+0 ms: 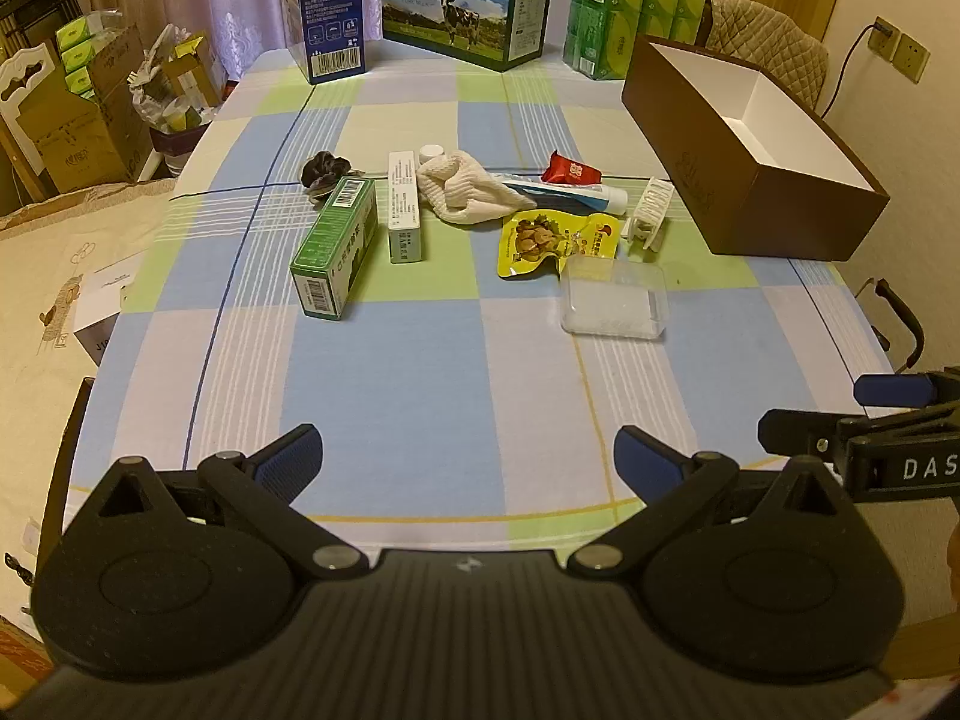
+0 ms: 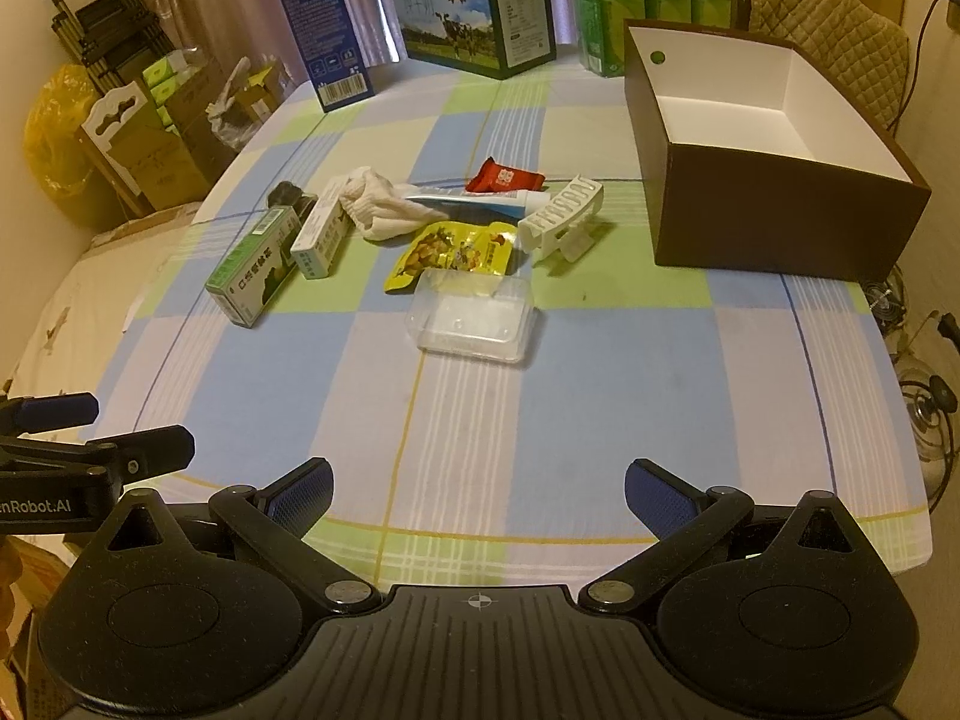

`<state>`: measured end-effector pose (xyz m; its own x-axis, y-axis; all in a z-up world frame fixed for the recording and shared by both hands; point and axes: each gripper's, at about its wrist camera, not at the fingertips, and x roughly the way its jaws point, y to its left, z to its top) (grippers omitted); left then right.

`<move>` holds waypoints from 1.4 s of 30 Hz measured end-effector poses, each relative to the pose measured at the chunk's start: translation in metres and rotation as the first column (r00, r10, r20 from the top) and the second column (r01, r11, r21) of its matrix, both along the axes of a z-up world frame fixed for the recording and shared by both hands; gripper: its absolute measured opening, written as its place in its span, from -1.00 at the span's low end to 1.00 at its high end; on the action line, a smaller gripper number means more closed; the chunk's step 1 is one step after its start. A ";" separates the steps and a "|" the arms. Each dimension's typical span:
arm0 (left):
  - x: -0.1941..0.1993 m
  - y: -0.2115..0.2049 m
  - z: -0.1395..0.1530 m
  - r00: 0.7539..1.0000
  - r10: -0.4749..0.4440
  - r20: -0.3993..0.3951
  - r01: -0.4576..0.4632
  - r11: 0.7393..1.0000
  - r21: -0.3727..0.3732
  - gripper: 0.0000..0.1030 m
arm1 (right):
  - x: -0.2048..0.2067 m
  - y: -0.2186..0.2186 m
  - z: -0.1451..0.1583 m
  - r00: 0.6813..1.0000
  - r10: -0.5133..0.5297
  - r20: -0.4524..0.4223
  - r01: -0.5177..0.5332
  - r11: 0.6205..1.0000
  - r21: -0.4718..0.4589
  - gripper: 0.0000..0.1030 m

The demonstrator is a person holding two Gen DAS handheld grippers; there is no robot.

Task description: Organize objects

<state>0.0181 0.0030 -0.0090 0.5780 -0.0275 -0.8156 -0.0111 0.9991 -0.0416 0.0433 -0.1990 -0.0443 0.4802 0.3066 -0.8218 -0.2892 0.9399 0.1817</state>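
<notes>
Both claws wide and empty: left claw point(image 1: 468, 450), right claw point(image 2: 478, 489), at the surface's point(image 2: 600, 420) near edge. Clutter sits mid-surface, brown box point(image 2: 774, 222) at the right edge. We'd start with the clear tray point(image 2: 474, 318): light, thin, slippery; pinch a side wall. Sock point(image 2: 384, 207) soft, bunch it.

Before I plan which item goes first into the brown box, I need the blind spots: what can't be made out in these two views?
- Dark crumpled object: green carton partly hides it in the right wrist view; identity unclear.
- Toothpaste tube: far end under the cream knitted cloth.
- Small white cap: body hidden behind that cloth, left wrist view.
- Brown box: floor partly hidden by its near wall.
</notes>
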 end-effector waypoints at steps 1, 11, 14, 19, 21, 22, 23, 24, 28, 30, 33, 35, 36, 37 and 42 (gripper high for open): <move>0.001 0.000 0.000 1.000 0.001 0.000 -0.001 1.000 0.000 0.99 | 0.000 0.000 0.000 1.000 0.000 0.000 0.000 1.000 0.000 0.97; 0.011 -0.004 -0.002 1.000 0.013 -0.004 -0.013 1.000 0.008 0.99 | 0.009 -0.001 0.001 1.000 0.019 -0.003 -0.019 1.000 0.006 0.97; 0.012 -0.004 -0.001 1.000 0.013 -0.006 -0.013 1.000 0.008 0.99 | 0.012 -0.001 0.000 1.000 0.019 -0.005 -0.019 1.000 0.007 0.97; 0.017 -0.005 -0.001 1.000 0.017 -0.012 -0.017 1.000 0.005 0.99 | 0.016 -0.002 0.000 1.000 0.019 -0.009 -0.019 1.000 0.006 0.97; 0.020 -0.006 -0.002 1.000 0.018 -0.015 -0.018 1.000 0.004 0.99 | 0.019 -0.004 0.000 1.000 0.018 -0.011 -0.018 1.000 0.008 0.97; 0.021 -0.006 -0.002 1.000 0.018 -0.016 -0.018 1.000 0.004 0.99 | 0.020 -0.004 0.000 1.000 0.017 -0.011 -0.016 1.000 0.008 0.97; 0.022 -0.007 -0.002 1.000 0.018 -0.016 -0.018 1.000 0.003 0.99 | 0.022 -0.005 -0.001 1.000 0.016 -0.012 -0.016 1.000 0.011 0.97; 0.024 -0.007 -0.002 1.000 0.019 -0.018 -0.019 1.000 0.003 0.99 | 0.024 -0.005 -0.001 1.000 0.017 -0.013 -0.016 1.000 0.014 0.97; 0.032 -0.008 -0.003 0.999 0.022 -0.024 -0.022 1.000 0.001 0.99 | 0.034 -0.007 -0.002 1.000 0.027 -0.009 -0.027 0.999 0.029 0.96; 0.036 -0.007 -0.003 0.999 0.025 -0.027 -0.025 1.000 0.002 0.99 | 0.039 -0.008 -0.004 0.999 0.037 -0.004 -0.036 0.998 0.044 0.96; 0.042 -0.005 -0.004 0.999 0.033 -0.026 -0.032 0.999 0.004 0.99 | 0.048 -0.007 -0.005 0.998 0.064 0.019 -0.064 0.997 0.044 0.96; 0.046 -0.003 -0.004 0.999 0.037 -0.024 -0.037 0.999 0.009 0.99 | 0.056 -0.004 -0.006 0.995 0.093 0.032 -0.095 0.994 0.051 0.96; 0.049 -0.002 -0.005 0.999 0.040 -0.024 -0.040 0.999 0.012 0.99 | 0.060 -0.003 -0.007 0.993 0.112 0.044 -0.114 0.992 0.053 0.96; 0.051 0.000 -0.005 0.999 0.047 -0.023 -0.046 0.999 0.014 0.99 | 0.064 -0.001 -0.008 0.989 0.137 0.062 -0.140 0.989 0.047 0.96; 0.059 0.011 -0.009 0.995 0.095 -0.024 -0.095 0.995 0.019 0.99 | 0.084 0.015 -0.023 0.936 0.330 0.126 -0.329 0.944 -0.025 0.94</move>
<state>0.0770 0.0144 -0.0180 0.5570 0.0411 -0.8295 -0.1069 0.9940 -0.0226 0.1275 -0.1838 -0.0673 0.4529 0.4629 -0.7620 -0.6031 0.7885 0.1205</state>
